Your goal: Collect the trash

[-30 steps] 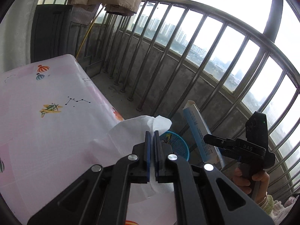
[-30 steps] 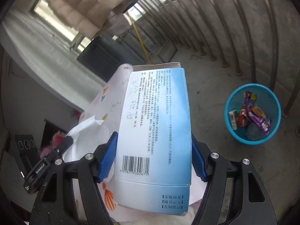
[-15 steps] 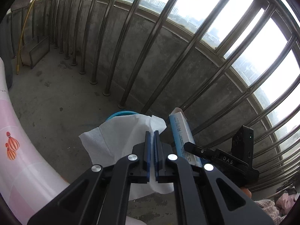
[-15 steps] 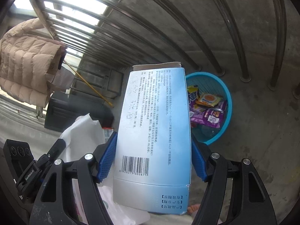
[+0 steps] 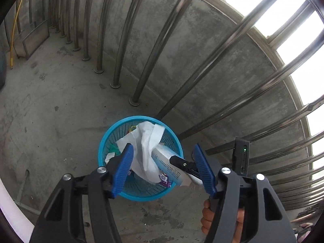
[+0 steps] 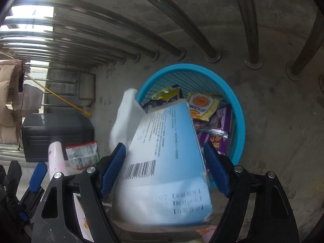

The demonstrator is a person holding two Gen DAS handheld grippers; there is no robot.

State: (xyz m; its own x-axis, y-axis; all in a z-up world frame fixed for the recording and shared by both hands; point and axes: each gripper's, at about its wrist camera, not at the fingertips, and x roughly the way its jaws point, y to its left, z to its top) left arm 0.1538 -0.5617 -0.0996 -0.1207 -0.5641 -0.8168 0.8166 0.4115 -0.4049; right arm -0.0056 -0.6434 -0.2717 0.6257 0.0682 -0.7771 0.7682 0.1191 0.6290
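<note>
A blue mesh trash basket point(image 5: 105, 141) stands on the concrete floor below both grippers; it also shows in the right wrist view point(image 6: 239, 109), holding several snack wrappers point(image 6: 202, 105). My left gripper point(image 5: 164, 168) is open above it, and the white tissue point(image 5: 147, 145) hangs loose over the basket between its fingers. My right gripper point(image 6: 164, 168) is open; the blue and white box point(image 6: 166, 154) lies tilted between its fingers, its far end pointing into the basket. The box point(image 5: 170, 162) and tissue point(image 6: 125, 117) show in both views.
Steel railing bars point(image 5: 141, 64) on a concrete parapet stand just behind the basket. A black case point(image 6: 56, 133) and a green and red packet point(image 6: 83, 156) are at the left. The pink table edge point(image 5: 12, 212) is at the lower left.
Both grippers have swung down over the basket and opened. The tissue has left the left gripper's grip, and the box has come loose and tilted in the right gripper.
</note>
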